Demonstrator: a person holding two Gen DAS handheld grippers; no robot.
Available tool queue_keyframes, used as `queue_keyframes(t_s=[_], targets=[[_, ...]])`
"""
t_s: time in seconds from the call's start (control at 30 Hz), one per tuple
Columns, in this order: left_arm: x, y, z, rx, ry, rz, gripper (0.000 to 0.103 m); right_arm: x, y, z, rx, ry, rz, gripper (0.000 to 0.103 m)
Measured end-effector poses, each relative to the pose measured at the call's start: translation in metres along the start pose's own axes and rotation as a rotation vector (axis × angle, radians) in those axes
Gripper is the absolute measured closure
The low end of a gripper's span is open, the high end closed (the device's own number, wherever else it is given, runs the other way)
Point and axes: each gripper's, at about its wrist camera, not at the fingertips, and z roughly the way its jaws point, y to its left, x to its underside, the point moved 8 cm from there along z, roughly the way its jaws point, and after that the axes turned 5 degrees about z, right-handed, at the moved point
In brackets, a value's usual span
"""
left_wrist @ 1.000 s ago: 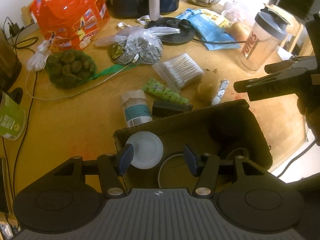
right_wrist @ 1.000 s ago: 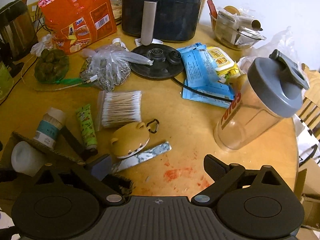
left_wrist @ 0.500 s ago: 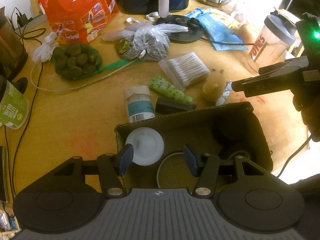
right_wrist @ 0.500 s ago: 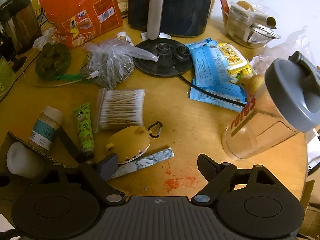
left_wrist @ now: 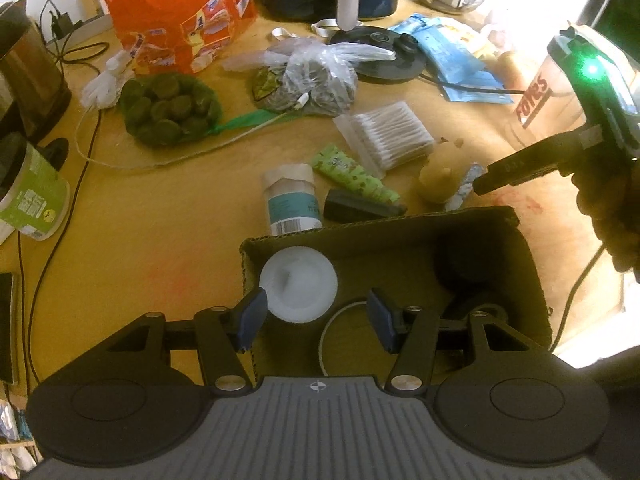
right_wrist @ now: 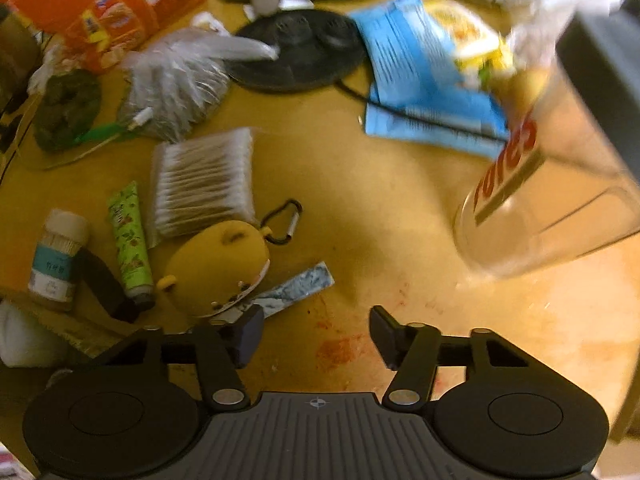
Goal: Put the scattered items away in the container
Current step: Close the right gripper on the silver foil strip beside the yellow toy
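Observation:
An open cardboard box (left_wrist: 400, 226) holds a white round jar (left_wrist: 298, 290) and dark items. My left gripper (left_wrist: 316, 318) hovers over the box, open, with nothing between its fingers. Beyond the box's far wall lie a teal-labelled bottle (left_wrist: 292, 200), a black bar (left_wrist: 360, 208), a green tube (left_wrist: 352, 172), a pack of cotton swabs (left_wrist: 390, 136) and a yellow bear-shaped pouch (right_wrist: 218, 268) on a blue-white strip (right_wrist: 296, 286). My right gripper (right_wrist: 316, 332) points down at bare stained tabletop just right of the pouch; its jaws are closing with nothing between them.
A clear shaker bottle (right_wrist: 540, 200) stands close on the right. Farther back are blue packets (right_wrist: 416, 80), a black kettle base (right_wrist: 296, 52), a tied plastic bag (left_wrist: 316, 76), a green net of round items (left_wrist: 168, 108), an orange bag (left_wrist: 180, 12) and cables (left_wrist: 52, 216).
My right gripper has dropped toward the table near the yellow pouch and its jaws have narrowed. The left gripper has stayed over the box.

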Motion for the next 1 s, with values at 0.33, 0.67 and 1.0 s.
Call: queue_keyframes(t_s=[0.33,0.67,1.0], targets=[[0.004,0.007,-0.002,-0.021,0.007,-0.037,0.048,-0.010,-0.001,0.014,-0.037,0.041,0.122,0.063],[0.004,0.007,-0.002,-0.029,0.009,-0.036,0.048,-0.021,-0.013,0.017,-0.043,0.051,0.303,0.073],[0.005,0.004,-0.003,-0.022,0.005,-0.006,0.048,-0.036,-0.027,0.013,0.003,-0.031,0.331,0.100]])
